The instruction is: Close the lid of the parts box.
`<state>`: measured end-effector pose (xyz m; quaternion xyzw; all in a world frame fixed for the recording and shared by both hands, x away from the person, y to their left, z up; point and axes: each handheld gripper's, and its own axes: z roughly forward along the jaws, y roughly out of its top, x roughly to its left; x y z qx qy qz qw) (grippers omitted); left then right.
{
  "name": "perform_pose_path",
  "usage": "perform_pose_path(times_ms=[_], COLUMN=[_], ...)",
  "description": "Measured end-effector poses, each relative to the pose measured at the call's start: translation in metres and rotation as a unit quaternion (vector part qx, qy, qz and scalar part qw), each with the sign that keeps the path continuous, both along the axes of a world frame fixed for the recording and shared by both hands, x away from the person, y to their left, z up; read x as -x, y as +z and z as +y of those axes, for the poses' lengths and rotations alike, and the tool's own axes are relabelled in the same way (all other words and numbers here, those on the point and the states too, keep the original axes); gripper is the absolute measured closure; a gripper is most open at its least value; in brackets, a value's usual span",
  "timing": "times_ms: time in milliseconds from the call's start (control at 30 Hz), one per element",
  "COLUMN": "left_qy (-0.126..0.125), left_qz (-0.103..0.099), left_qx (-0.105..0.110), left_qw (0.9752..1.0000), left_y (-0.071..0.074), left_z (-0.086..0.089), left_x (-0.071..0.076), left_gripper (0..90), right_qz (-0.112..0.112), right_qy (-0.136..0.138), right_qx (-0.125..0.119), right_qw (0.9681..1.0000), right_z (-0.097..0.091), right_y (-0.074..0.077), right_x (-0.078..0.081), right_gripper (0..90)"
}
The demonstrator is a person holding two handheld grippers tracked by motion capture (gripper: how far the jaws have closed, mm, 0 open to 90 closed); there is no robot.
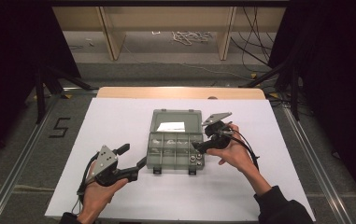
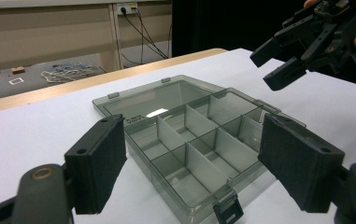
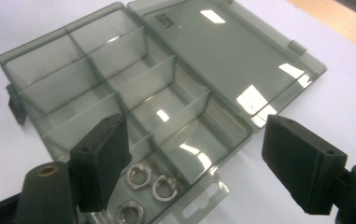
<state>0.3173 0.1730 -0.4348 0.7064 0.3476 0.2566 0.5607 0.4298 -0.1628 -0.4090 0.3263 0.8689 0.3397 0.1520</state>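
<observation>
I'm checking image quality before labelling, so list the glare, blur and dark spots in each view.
High view: dark at both sides, soft overall, the white sheet evenly lit. Left gripper view: a small glare patch on the box lid, background soft, the near claw pads slightly blurred. Right gripper view: several bright reflections on the lid and dividers; the nuts stay fairly sharp.

The high view is looking forward and down on the open compartment box point(image 1: 175, 140) from well above its near side. The left gripper view is sitting low and close, facing the box's point(image 2: 189, 140) latch corner. The right gripper view is looking steeply down, close over its point(image 3: 157, 93) nut-filled corner. All three are sharing the box.
</observation>
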Motion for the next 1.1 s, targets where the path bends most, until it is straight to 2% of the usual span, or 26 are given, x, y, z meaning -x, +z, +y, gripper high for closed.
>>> perform_pose_path(times_ms=[100, 133, 167, 200, 233, 300, 367, 400, 433, 467, 500, 533, 567, 600, 633, 667, 700, 733, 800, 833, 867, 900, 967, 1000, 1033, 1100], left_qy=[-0.004, -0.006, -0.007, -0.007, -0.011, -0.010, -0.012, -0.011, -0.008, -0.012, -0.008, -0.010, -0.007, -0.010, -0.007, -0.007, -0.007, -0.004, -0.001, -0.003, -0.002, -0.002, -0.002, -0.002, 0.002, 0.001], left_qz=[-0.001, -0.001, -0.003, 0.000, -0.002, 0.002, 0.002, 0.006, 0.012, 0.010, 0.019, 0.016, 0.022, 0.027, 0.031, 0.038, 0.041, 0.045, 0.055, 0.057, 0.062, 0.065, 0.071, 0.074, 0.080, 0.086], left_qx=[-0.006, -0.010, -0.010, -0.009, -0.011, -0.012, -0.014, -0.011, -0.008, -0.013, -0.006, -0.016, -0.012, -0.013, -0.013, -0.010, -0.013, -0.014, -0.009, -0.013, -0.015, -0.014, -0.022, -0.027, -0.031, -0.041], left_qw=[1.0000, 0.9999, 0.9999, 0.9999, 0.9999, 0.9999, 0.9998, 0.9999, 0.9999, 0.9998, 0.9998, 0.9997, 0.9996, 0.9995, 0.9994, 0.9992, 0.9990, 0.9989, 0.9985, 0.9983, 0.9980, 0.9978, 0.9973, 0.9969, 0.9963, 0.9954], left_y=[-0.001, -0.001, -0.001, -0.002, -0.003, -0.003, -0.004, -0.005, -0.006, -0.007, -0.009, -0.010, -0.011, -0.012, -0.013, -0.014, -0.015, -0.016, -0.018, -0.019, -0.020, -0.021, -0.023, -0.024, -0.025, -0.028], left_z=[-0.002, -0.002, -0.002, -0.003, -0.004, -0.004, -0.005, -0.005, -0.007, -0.007, -0.009, -0.009, -0.011, -0.011, -0.012, -0.012, -0.012, -0.012, -0.013, -0.013, -0.014, -0.015, -0.015, -0.016, -0.017, -0.017], left_x=[-0.001, -0.001, -0.002, -0.002, -0.003, -0.004, -0.007, -0.008, -0.010, -0.013, -0.014, -0.016, -0.017, -0.019, -0.020, -0.022, -0.024, -0.026, -0.029, -0.032, -0.033, -0.035, -0.038, -0.039, -0.040, -0.044], left_gripper=[22.2, 22.2, 22.2, 22.1, 22.2, 22.1, 22.1, 22.1, 22.1, 22.1, 22.1, 22.2, 22.3, 23.6, 25.3, 26.6, 27.2, 27.3, 28.5, 30.2, 31.3, 31.5, 32.2, 32.9, 33.9, 35.6], right_qz=[0.008, -0.005, 0.003, 0.000, -0.003, 0.004, -0.007, 0.000, -0.002, -0.004, 0.000, -0.005, -0.002, -0.008, 0.000, 0.002, 0.008, 0.001, 0.004, 0.019, 0.028, 0.033, 0.044, 0.041, 0.048, 0.054], right_qy=[-0.015, -0.022, -0.023, -0.021, -0.029, -0.028, -0.033, -0.032, -0.037, -0.033, -0.032, -0.032, -0.037, -0.038, -0.032, -0.042, -0.044, -0.045, -0.052, -0.069, -0.070, -0.076, -0.075, -0.078, -0.081, -0.087], right_qx=[-0.007, -0.010, -0.010, -0.011, -0.023, -0.025, -0.035, -0.036, -0.042, -0.042, -0.049, -0.058, -0.068, -0.076, -0.071, -0.069, -0.076, -0.084, -0.085, -0.097, -0.088, -0.091, -0.090, -0.088, -0.098, -0.104], right_qw=[0.9998, 0.9997, 0.9997, 0.9997, 0.9993, 0.9993, 0.9988, 0.9988, 0.9984, 0.9986, 0.9983, 0.9978, 0.9970, 0.9964, 0.9969, 0.9967, 0.9961, 0.9955, 0.9951, 0.9928, 0.9932, 0.9924, 0.9921, 0.9922, 0.9907, 0.9893], right_z=[-0.003, -0.003, -0.005, -0.006, -0.005, -0.008, -0.009, -0.010, -0.011, -0.012, -0.013, -0.014, -0.014, -0.014, -0.016, -0.017, -0.017, -0.017, -0.019, -0.018, -0.020, -0.021, -0.023, -0.023, -0.022, -0.021], right_y=[0.001, -0.001, 0.000, -0.001, -0.002, -0.001, -0.002, -0.001, -0.001, -0.001, -0.001, -0.001, -0.002, -0.004, -0.003, -0.004, -0.005, -0.008, -0.013, -0.015, -0.015, -0.015, -0.014, -0.015, -0.015, -0.016], right_x=[0.000, -0.002, -0.002, -0.004, -0.005, -0.008, -0.010, -0.011, -0.012, -0.014, -0.016, -0.018, -0.020, -0.024, -0.027, -0.030, -0.032, -0.036, -0.042, -0.043, -0.045, -0.047, -0.052, -0.055, -0.057, -0.060], right_gripper=[24.0, 24.0, 23.9, 23.8, 24.0, 24.0, 23.7, 23.7, 23.5, 23.5, 23.9, 24.0, 23.9, 24.0, 24.0, 24.2, 24.4, 24.4, 24.4, 24.4, 24.4, 24.4, 23.9, 23.4, 22.8, 22.5])
